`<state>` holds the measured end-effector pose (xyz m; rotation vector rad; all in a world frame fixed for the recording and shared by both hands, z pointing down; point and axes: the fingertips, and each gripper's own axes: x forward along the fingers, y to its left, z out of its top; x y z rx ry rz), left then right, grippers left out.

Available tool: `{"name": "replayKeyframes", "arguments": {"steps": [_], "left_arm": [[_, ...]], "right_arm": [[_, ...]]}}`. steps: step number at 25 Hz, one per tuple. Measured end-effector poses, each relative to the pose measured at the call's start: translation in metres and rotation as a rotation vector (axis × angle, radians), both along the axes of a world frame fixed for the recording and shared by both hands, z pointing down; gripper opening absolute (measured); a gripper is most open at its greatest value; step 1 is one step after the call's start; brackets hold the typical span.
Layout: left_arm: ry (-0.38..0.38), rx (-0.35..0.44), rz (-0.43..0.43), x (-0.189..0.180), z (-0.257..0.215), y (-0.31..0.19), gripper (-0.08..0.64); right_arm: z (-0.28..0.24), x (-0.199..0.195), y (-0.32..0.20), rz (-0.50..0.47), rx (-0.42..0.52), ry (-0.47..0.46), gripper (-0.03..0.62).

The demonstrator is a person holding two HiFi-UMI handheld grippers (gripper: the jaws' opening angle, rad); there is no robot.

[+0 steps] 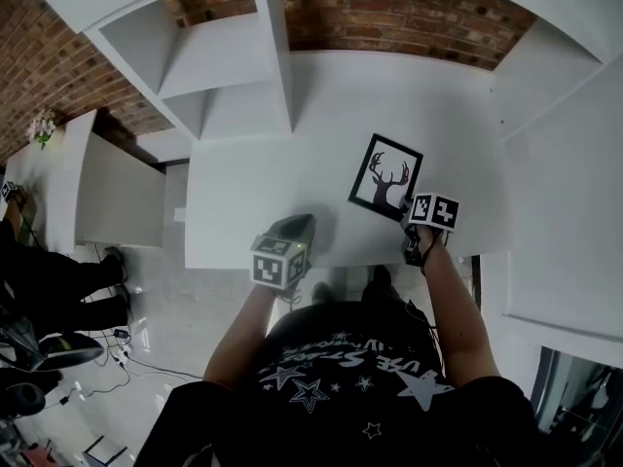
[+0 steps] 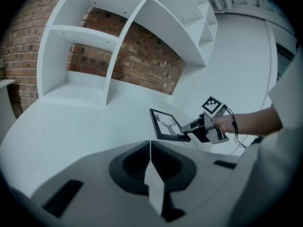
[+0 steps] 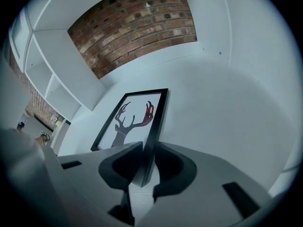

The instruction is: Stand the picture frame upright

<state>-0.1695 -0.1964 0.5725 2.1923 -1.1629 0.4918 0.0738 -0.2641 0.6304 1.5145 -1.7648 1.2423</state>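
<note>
Grasping looked to me like the step in hand. In the head view, the picture frame lay low on the white table, print upward, just ahead of the right gripper, whose tips met its nearest corner. The left gripper hung well to the left of that, over the table's near edge and apart from the frame. In the left gripper view, those jaws were pressed together with nothing between them. The frame sat ahead and to their right, with the right gripper on its near corner. In the right gripper view, the jaws stood partly apart with the frame's black border between them. The pads lay against either side of it, so I read them as clamped on that corner. The deer print stretched away ahead and to the left of the tips. I could not tell whether the corner had left the table. I judged that the next move called for a firm hold and a slow tip-up about the far edge. No view showed any stand on the back, so the left gripper, idle and closed, might have been needed to steady the frame.
</note>
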Motion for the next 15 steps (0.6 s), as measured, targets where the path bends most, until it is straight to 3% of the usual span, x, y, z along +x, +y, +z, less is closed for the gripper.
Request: {"name": "replayKeyframes", "arguments": {"steps": [15], "left_arm": [[-0.015, -0.029, 0.047, 0.006, 0.009, 0.018, 0.02]], "right_arm": [[-0.001, -0.005, 0.023, -0.061, 0.012, -0.009, 0.086]]}}
